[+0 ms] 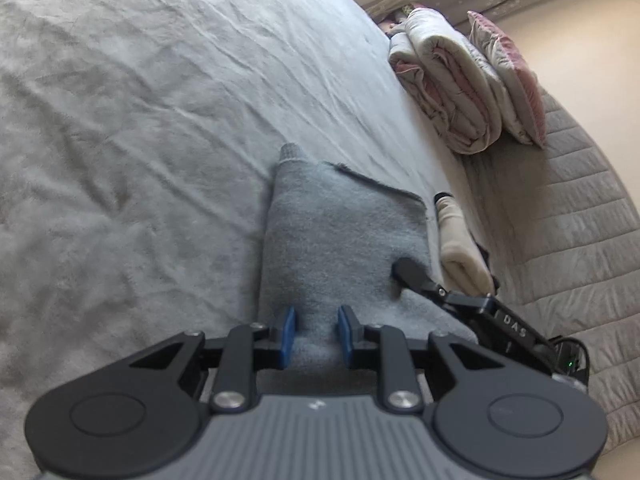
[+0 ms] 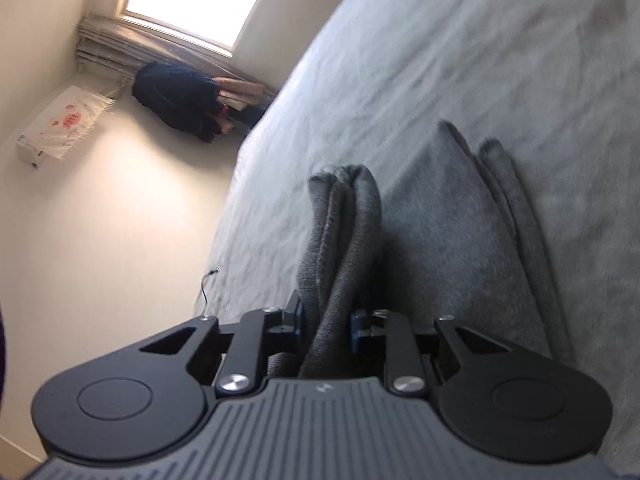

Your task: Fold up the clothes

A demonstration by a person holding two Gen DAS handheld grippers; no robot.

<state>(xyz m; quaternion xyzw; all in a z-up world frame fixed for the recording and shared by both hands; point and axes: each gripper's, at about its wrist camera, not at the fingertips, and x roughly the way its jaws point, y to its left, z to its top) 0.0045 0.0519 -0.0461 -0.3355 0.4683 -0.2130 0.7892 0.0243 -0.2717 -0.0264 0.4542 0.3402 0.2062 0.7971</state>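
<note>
A grey knitted sweater [image 1: 340, 236] lies partly folded on the bed. My left gripper [image 1: 317, 332] sits at its near edge, jaws a little apart with a thick layer of the sweater between the blue pads [image 1: 287, 330]. My right gripper [image 2: 326, 322] holds a bunched fold of the same sweater [image 2: 340, 240] between its jaws, with the fold standing up beyond the pads. The rest of the sweater [image 2: 460, 232] lies flat to the right. The right gripper also shows in the left wrist view [image 1: 412, 274], at the sweater's right edge.
The bed has a wrinkled grey sheet [image 1: 160, 120]. A folded quilt [image 1: 448, 84] and a pink pillow [image 1: 508, 76] lie at the bed's far side by the quilted headboard [image 1: 580, 220]. A cream folded garment [image 1: 460, 248] lies beside the sweater. Dark clothes [image 2: 180, 100] hang under the window.
</note>
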